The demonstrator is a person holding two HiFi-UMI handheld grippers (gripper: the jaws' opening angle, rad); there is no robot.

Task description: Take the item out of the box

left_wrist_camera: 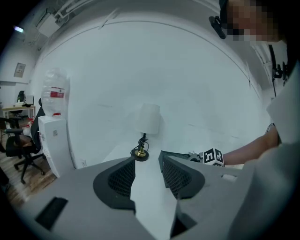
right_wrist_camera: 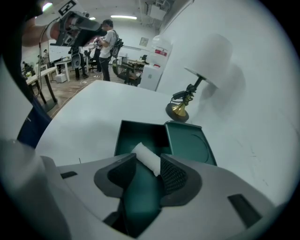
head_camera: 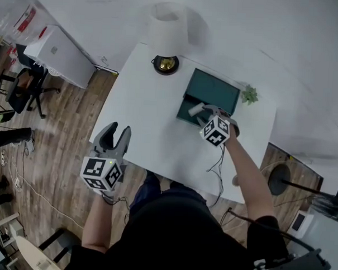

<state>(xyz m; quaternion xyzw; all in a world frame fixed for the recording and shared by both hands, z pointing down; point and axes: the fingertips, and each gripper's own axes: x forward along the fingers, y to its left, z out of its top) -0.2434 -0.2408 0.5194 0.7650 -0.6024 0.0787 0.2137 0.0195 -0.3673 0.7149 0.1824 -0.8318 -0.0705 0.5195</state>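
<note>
The white surface (head_camera: pixel 147 119) carries a dark green box (right_wrist_camera: pixel 140 135) at about 1 o'clock from its middle. The box's hinged lid (right_wrist_camera: pixel 190 143) is thrown open and lies flat at 3 o'clock of the tray in the right gripper view. Inside the tray a small white roll (right_wrist_camera: pixel 144 154) lies slantwise, its near end toward the front wall.

The right gripper (right_wrist_camera: pixel 149 164) points steeply down into the tray. Its fingers are spread, 1 on each side of the roll's near end and not yet squeezing it; whether the right-hand one brushes the roll cannot be told. The left gripper (left_wrist_camera: pixel 148 165) hangs beyond the surface's edge at 8 o'clock in the head view. Its fingers are slackly parted with nothing between them.

A table lamp (head_camera: pixel 168 31) stands at 12 o'clock on the surface and a small plant (head_camera: pixel 249 95) at 2 o'clock, both apart from the box.

The roll looks light and soft, perhaps cloth or paper, though its material cannot be told. It would likely dent under a hard pinch and would slip little. The best hold seems to be across its short width near the middle, so it lifts level and clears the tray wall without snagging.
</note>
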